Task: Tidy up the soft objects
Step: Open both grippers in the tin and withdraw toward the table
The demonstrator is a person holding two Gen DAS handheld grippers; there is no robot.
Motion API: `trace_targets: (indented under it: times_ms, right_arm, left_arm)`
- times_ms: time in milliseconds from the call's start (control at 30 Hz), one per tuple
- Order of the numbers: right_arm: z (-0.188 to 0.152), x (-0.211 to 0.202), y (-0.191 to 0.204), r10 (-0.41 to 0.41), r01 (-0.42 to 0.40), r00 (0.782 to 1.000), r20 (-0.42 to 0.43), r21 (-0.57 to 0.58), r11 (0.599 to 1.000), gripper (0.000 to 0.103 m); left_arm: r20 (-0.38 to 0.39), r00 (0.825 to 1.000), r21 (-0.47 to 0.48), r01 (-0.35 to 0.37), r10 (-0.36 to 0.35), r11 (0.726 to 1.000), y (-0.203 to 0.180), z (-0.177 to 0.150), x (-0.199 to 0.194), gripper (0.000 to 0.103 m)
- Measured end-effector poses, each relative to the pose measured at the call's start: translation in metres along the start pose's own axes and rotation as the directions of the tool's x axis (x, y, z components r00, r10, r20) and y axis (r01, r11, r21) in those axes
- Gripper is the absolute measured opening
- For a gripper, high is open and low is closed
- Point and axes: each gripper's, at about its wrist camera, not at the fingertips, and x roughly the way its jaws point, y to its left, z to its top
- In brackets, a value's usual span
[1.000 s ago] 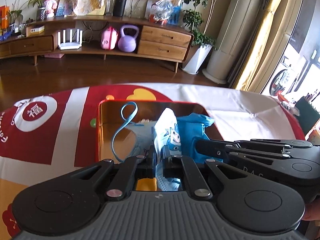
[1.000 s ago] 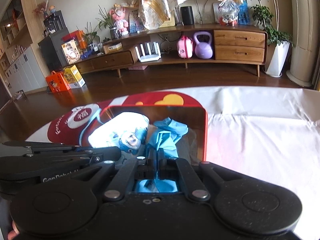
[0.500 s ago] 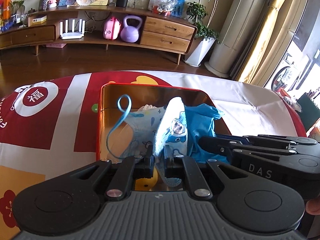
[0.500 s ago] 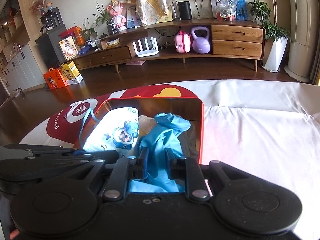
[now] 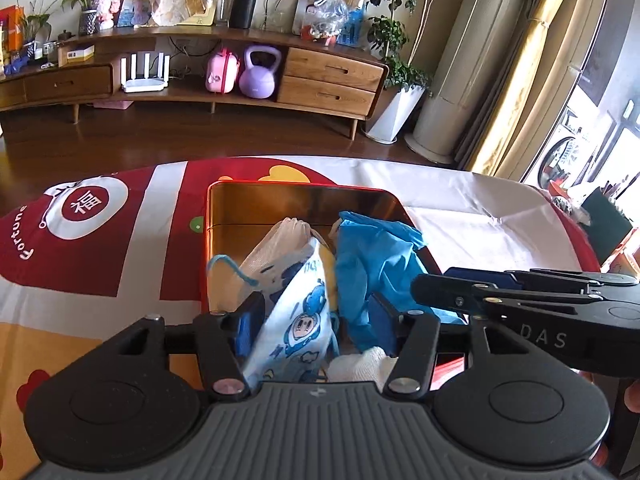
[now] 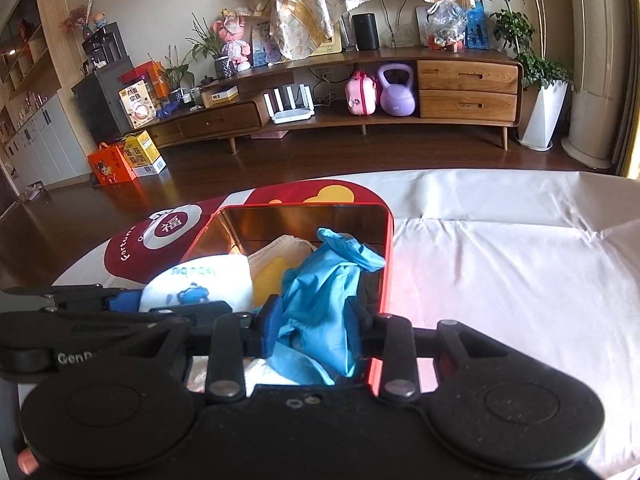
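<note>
Left tongs (image 5: pixel 316 314) parted, printed mask (image 5: pixel 296 320) between, lengthwise away.

Purple kettlebell (image 5: pixel 259 73) beside pink case (image 5: pixel 222 71)

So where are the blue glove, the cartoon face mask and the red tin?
blue glove (image 6: pixel 320 300): right wrist view, crumpled middle.
cartoon face mask (image 5: pixel 298 324): left wrist view, printed front.
red tin (image 5: pixel 304 204): left wrist view, shiny far inner wall.
</note>
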Motion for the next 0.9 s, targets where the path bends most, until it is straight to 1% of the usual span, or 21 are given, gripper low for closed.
trace_targets:
  times_ms: [167, 300, 367, 433, 533, 700, 800, 867, 900]
  right_arm:
    - [-0.002, -0.018, 0.003, 0.007, -0.007, 1.0, 0.015, -0.01, 1.0, 0.04]
    - [-0.004, -0.036, 0.006, 0.015, -0.014, 0.999, 0.029, -0.02, 1.0, 0.043]
    - [-0.005, -0.046, 0.009, 0.018, -0.017, 0.999, 0.038, -0.024, 1.0, 0.05]
    - [-0.007, -0.055, 0.011, 0.021, -0.02, 0.999, 0.049, -0.026, 0.999, 0.054]
    - [-0.01, -0.069, 0.014, 0.028, -0.027, 0.998, 0.057, -0.027, 0.999, 0.055]
    - [-0.017, -0.091, 0.019, 0.043, -0.04, 0.997, 0.069, -0.034, 0.999, 0.062]
    - [-0.025, -0.104, 0.024, 0.055, -0.053, 0.996, 0.071, -0.039, 0.998, 0.067]
    - [-0.031, -0.112, 0.029, 0.06, -0.057, 0.996, 0.071, -0.048, 0.997, 0.074]
    - [-0.035, -0.115, 0.031, 0.06, -0.056, 0.996, 0.073, -0.052, 0.997, 0.075]
  left_arm:
    - [0.022, 1.0, 0.009, -0.014, 0.014, 1.0, -0.003, -0.004, -0.018, 0.057]
    - [0.035, 0.999, 0.014, -0.015, 0.014, 1.0, -0.007, -0.007, -0.035, 0.057]
    - [0.045, 0.999, 0.02, -0.019, 0.018, 1.0, -0.01, -0.009, -0.043, 0.057]
    - [0.052, 0.998, 0.023, -0.021, 0.02, 1.0, -0.013, -0.01, -0.053, 0.057]
    - [0.063, 0.998, 0.021, -0.025, 0.024, 0.999, -0.017, -0.011, -0.068, 0.057]
    - [0.095, 0.995, 0.04, -0.024, 0.02, 0.999, -0.024, -0.017, -0.095, 0.057]
    - [0.102, 0.995, 0.039, -0.016, 0.012, 0.999, -0.026, -0.022, -0.109, 0.057]
    - [0.113, 0.994, 0.04, -0.021, 0.016, 0.999, -0.029, -0.026, -0.12, 0.057]
    - [0.115, 0.993, 0.042, -0.029, 0.024, 0.999, -0.03, -0.028, -0.125, 0.06]
